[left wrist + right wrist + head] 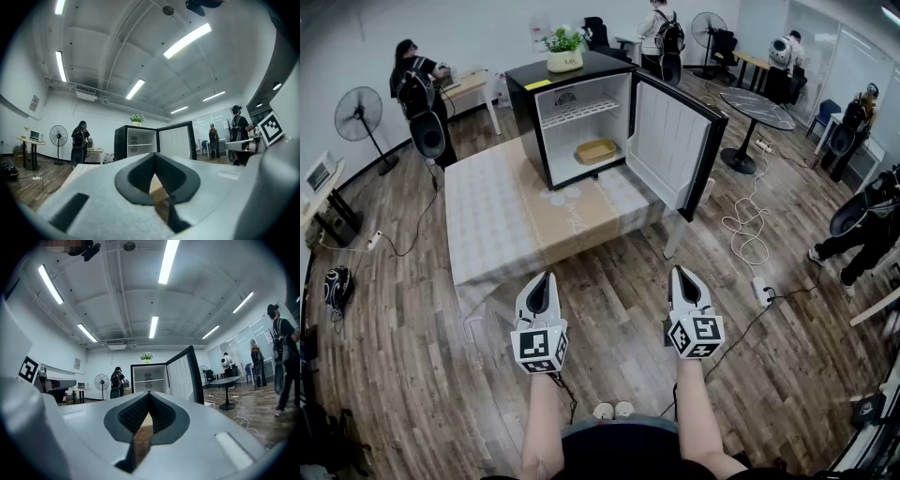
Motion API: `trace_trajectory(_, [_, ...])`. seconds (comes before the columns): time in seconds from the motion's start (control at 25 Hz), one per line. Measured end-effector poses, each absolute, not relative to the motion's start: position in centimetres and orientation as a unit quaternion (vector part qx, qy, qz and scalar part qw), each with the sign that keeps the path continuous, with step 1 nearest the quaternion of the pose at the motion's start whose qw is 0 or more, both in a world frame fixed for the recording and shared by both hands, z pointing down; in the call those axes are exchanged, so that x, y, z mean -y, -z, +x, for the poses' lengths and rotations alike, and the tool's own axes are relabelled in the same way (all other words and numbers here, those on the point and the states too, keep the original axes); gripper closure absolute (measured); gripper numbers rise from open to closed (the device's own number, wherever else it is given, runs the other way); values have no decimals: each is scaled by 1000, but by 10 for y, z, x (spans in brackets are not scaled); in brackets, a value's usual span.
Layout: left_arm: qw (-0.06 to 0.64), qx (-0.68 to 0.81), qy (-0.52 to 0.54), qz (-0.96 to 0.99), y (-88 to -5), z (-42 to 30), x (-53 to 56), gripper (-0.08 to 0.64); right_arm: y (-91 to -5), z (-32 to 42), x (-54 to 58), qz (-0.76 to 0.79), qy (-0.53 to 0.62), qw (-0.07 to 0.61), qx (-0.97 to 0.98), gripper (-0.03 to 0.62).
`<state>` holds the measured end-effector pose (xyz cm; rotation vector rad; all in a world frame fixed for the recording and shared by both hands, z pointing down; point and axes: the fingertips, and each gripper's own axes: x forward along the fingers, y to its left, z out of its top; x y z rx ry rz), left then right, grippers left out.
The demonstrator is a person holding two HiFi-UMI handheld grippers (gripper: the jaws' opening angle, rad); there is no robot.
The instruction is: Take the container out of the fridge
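Note:
A black mini fridge (pixel 581 112) stands on a low cloth-covered table (pixel 506 220), its door (pixel 675 150) swung open to the right. A shallow tan container (pixel 596 151) lies on the fridge's bottom shelf. Both grippers hover over the wooden floor, well short of the table. My left gripper (pixel 547 276) is shut and empty, and so is my right gripper (pixel 679 271). In the left gripper view the gripper (pixel 154 155) points at the open fridge (pixel 140 143). In the right gripper view the gripper (pixel 149 394) also faces the fridge (pixel 150 378). The container is hidden in both gripper views.
A potted plant (pixel 565 49) sits on top of the fridge. A round black table (pixel 757 109) stands at the right, with cables (pixel 748 225) and a power strip (pixel 762 292) on the floor. Standing fans (pixel 360 114) and several people are around the room's edges.

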<state>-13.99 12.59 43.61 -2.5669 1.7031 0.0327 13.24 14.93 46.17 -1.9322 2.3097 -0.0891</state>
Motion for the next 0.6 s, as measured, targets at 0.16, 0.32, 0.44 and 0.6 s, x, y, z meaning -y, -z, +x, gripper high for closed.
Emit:
trace_trajectory(0.16, [30,-551,-11,-834,-431,-140,-125,555,-457,131,-149,-640,30,65,-765,582])
trace_trajectory(0.32, [30,-549,-11,-835,-433,-139,-126,555,-459,132,-150,-641,29,66,-764,583])
trace_trajectory(0.44, [29,-549,-10,-836,-436,-140,-125,555,-459,130,-150,-639,29,66,-765,583])
trace_trajectory(0.6, [27,-547,-10,-837,-436,-140,-122,555,-459,127,-149,-635,27,65,-769,581])
